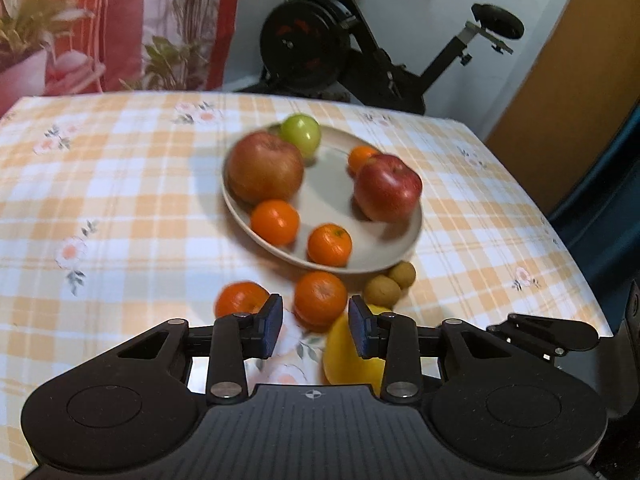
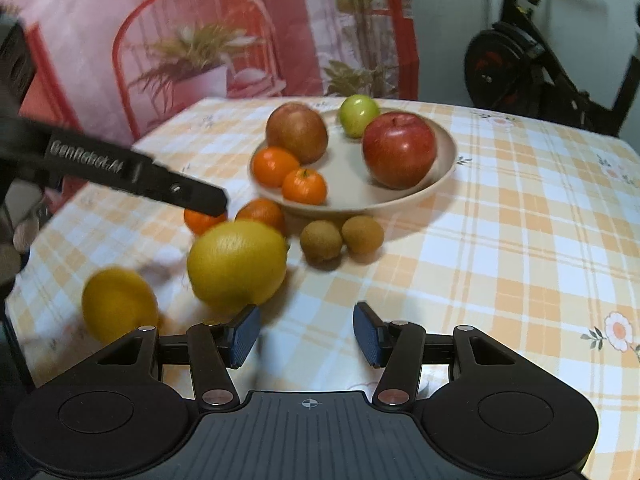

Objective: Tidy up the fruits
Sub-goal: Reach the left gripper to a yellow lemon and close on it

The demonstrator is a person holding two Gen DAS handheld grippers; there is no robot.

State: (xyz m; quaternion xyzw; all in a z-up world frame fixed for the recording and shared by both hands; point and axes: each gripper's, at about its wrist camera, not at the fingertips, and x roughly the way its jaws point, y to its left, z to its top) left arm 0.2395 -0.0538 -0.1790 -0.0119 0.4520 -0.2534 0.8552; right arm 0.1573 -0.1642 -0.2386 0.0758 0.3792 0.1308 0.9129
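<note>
A beige plate [image 1: 332,188] holds two red apples, a green apple [image 1: 302,132] and three mandarins. On the cloth in front of it lie two loose mandarins [image 1: 320,298] [image 1: 240,298], two kiwis [image 1: 382,290] and a big lemon [image 1: 352,356]. My left gripper [image 1: 316,312] hovers over the nearer loose mandarin, jaws narrowly apart and not pressing it. The right wrist view shows the plate [image 2: 352,188], the lemon [image 2: 236,264], a second yellow fruit [image 2: 118,304] and the kiwis [image 2: 320,240]. My right gripper [image 2: 307,320] is open over bare cloth, right of the lemon.
The table carries an orange-checked floral cloth [image 1: 120,200]; its right edge [image 1: 560,240] drops off close to the plate. An exercise bike [image 1: 360,48] stands behind the table. A printed curtain [image 2: 200,40] hangs at the back left. One left gripper finger [image 2: 180,188] crosses the right wrist view.
</note>
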